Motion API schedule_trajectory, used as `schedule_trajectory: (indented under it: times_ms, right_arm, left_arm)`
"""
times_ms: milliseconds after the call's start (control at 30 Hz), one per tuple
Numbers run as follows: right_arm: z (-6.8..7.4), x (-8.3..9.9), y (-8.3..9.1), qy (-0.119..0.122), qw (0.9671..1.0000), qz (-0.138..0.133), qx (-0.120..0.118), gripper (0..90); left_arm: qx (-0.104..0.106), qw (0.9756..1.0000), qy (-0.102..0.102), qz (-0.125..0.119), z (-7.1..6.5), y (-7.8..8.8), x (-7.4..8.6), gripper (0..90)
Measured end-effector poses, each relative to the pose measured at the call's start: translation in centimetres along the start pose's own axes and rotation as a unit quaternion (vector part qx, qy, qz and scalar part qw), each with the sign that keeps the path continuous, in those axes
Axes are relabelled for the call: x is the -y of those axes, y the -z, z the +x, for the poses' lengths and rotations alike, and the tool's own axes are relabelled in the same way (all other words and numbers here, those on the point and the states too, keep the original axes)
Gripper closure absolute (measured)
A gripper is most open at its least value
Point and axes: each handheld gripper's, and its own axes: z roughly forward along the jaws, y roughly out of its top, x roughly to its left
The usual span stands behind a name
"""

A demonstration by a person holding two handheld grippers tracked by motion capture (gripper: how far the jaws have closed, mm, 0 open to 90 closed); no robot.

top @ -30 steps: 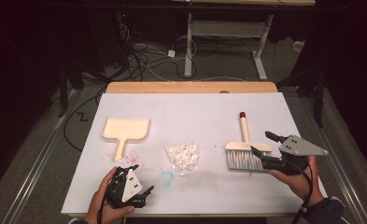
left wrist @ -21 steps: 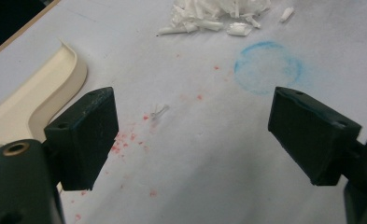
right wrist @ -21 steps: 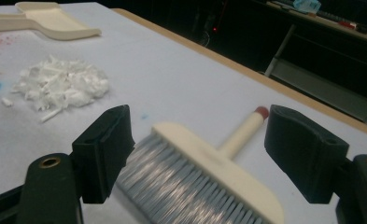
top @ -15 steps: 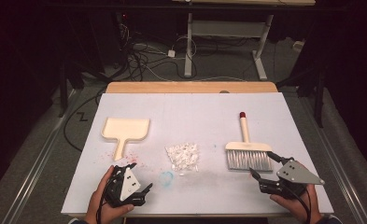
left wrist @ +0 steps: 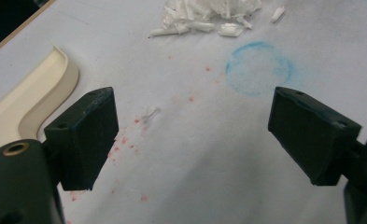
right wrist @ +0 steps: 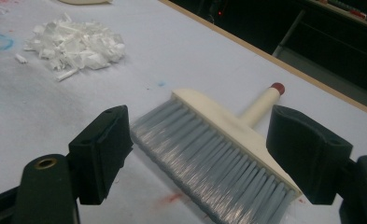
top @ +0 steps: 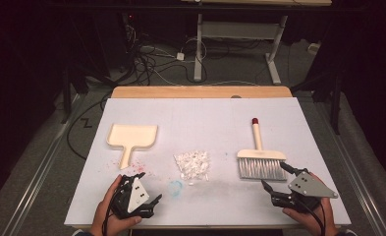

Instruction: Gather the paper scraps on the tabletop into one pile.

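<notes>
A cream dustpan [top: 131, 136] lies at the left of the white table sheet [top: 205, 113], its handle toward me. A heap of white scraps [top: 192, 164] sits mid-table. Right of it lies a cream brush [top: 259, 160] with grey bristles toward me and a red-tipped handle. My right gripper [top: 273, 175] rests low by the near edge and points at the bristles [right wrist: 218, 154]. Its jaws have just been opening and stand wide, with nothing pressed between them. My left gripper [top: 142, 188] is open just below the dustpan handle [left wrist: 27, 98], with bare sheet between its jaws.
A faint blue ring [top: 176, 187] and red specks [left wrist: 125, 140] mark the sheet near the left gripper. A wooden strip [top: 200, 92] edges the far side of the table. Cables and desk legs lie on the dark floor beyond it.
My right gripper has come down and back toward the near edge, from beside the brush head to just below the bristles. The left gripper has stayed put.
</notes>
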Motion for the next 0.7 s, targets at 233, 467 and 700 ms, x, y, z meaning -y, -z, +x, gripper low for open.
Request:
schedule_trajectory:
  times_ms: [233, 467, 700]
  right_arm:
    - [0.04, 0.03, -0.13, 0.004, 1.0, 0.002, -0.001, 22.9]
    - [-0.04, -0.03, -0.15, 0.004, 1.0, 0.001, -0.001, 23.0]
    - [-0.14, -0.03, -0.21, 0.003, 1.0, 0.002, -0.001, 23.0]
  left_arm:
    - [0.001, 1.0, -0.002, 0.003, -0.08, -0.08, 0.01, 15.4]
    - [0.0, 1.0, -0.004, 0.005, -0.08, -0.13, 0.03, 15.4]
    - [-0.001, 1.0, -0.004, 0.008, -0.01, -0.25, -0.04, 15.5]
